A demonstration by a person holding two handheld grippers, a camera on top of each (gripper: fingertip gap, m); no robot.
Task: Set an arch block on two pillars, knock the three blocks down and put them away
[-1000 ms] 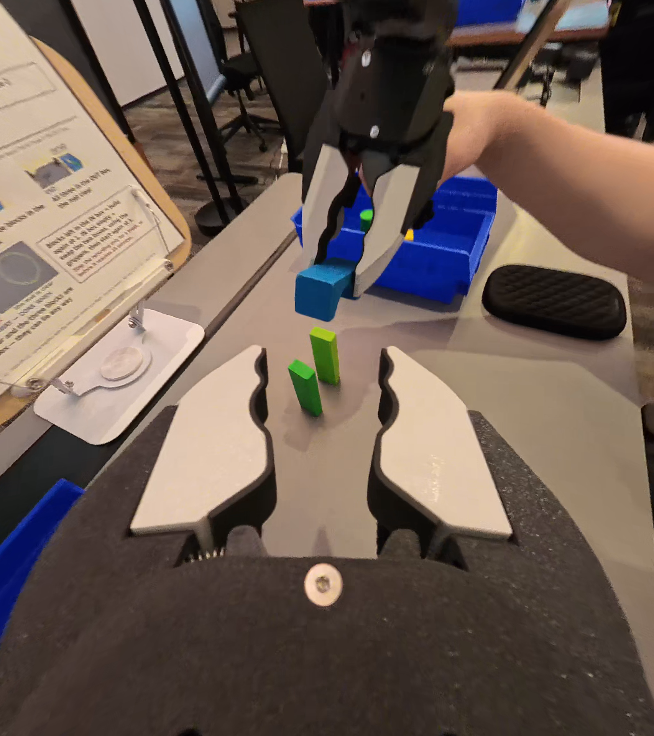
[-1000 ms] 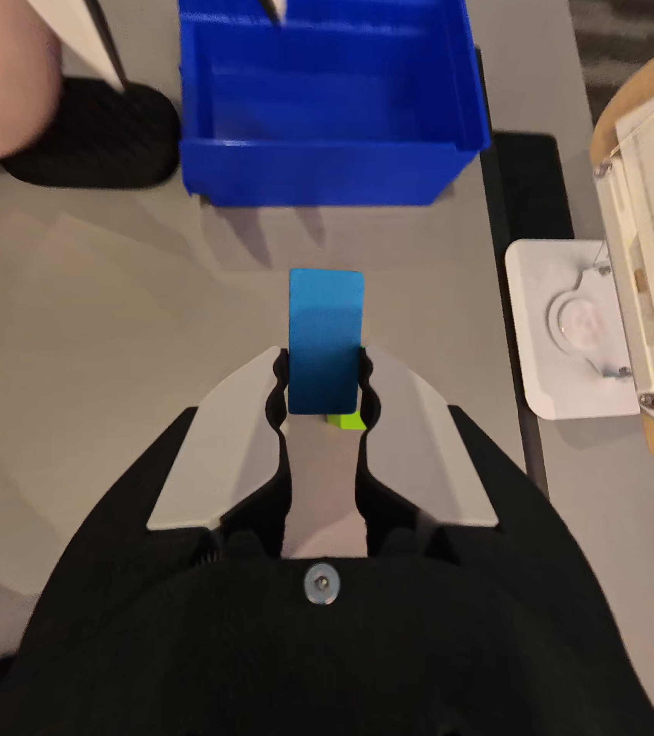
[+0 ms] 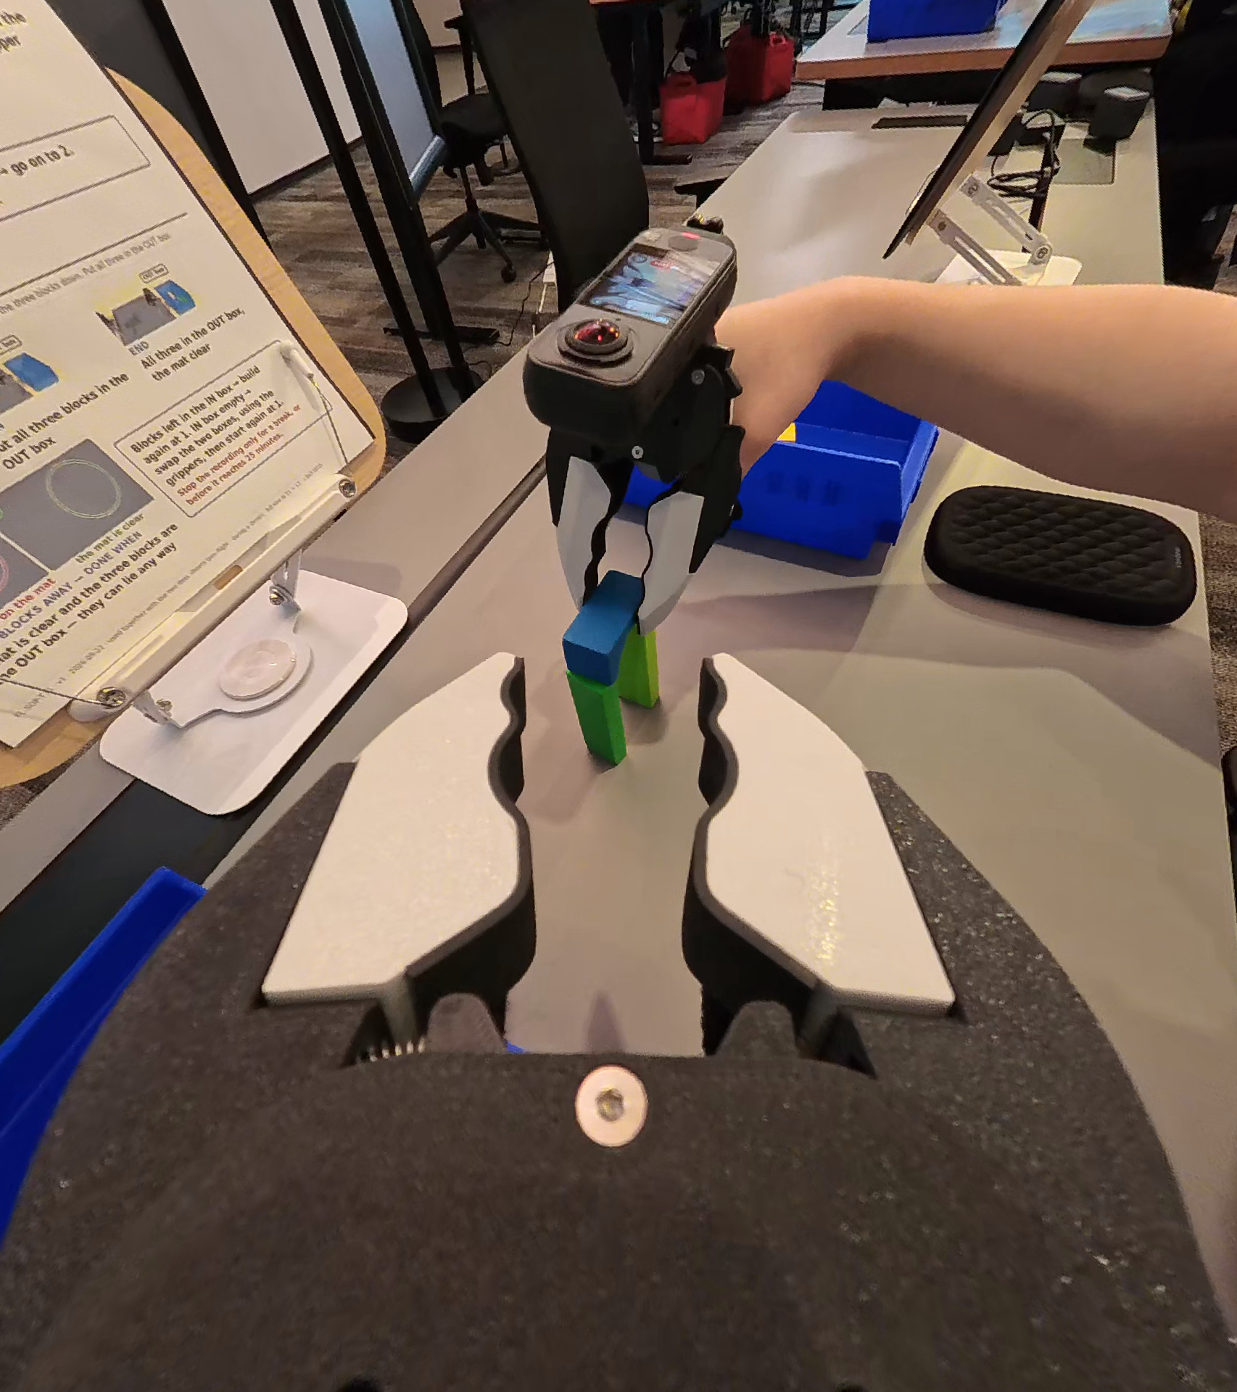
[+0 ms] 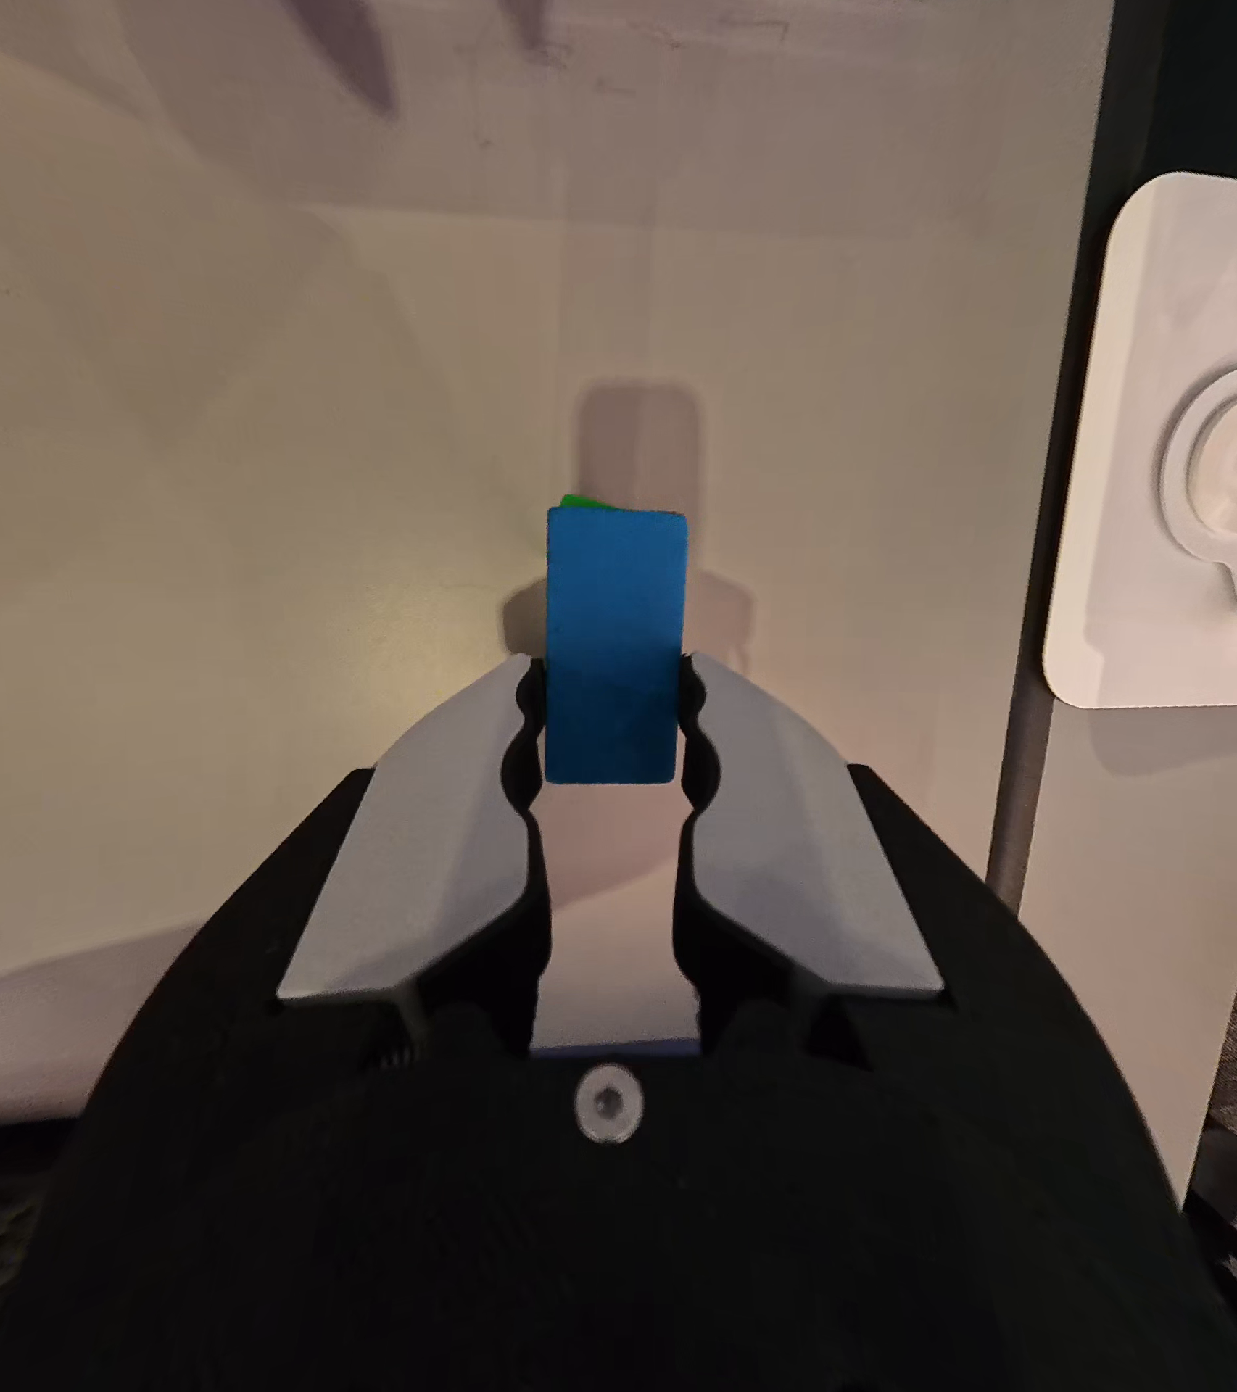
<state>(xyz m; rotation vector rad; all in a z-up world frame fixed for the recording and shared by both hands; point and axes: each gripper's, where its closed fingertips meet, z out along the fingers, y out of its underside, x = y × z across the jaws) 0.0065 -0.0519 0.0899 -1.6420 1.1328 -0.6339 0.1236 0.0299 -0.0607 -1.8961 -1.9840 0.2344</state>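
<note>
The grey table (image 3: 977,791) carries two upright green pillars (image 3: 604,715) near its middle. Beyond the pillars sits a blue bin (image 3: 819,482), with a black padded rest (image 3: 1060,554) to the bin's right. Left of the pillars stands a white stand base (image 3: 254,678).

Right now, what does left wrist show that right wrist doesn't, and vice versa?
Only left wrist: both green pillars standing upright, the blue bin behind, the black pad, the instruction board, the person's hand, and the open left gripper.

Only right wrist: the blue arch block's top face from above, covering all but a green sliver.

Both: the right gripper shut on the arch block, the grey table, the white stand base.
</note>
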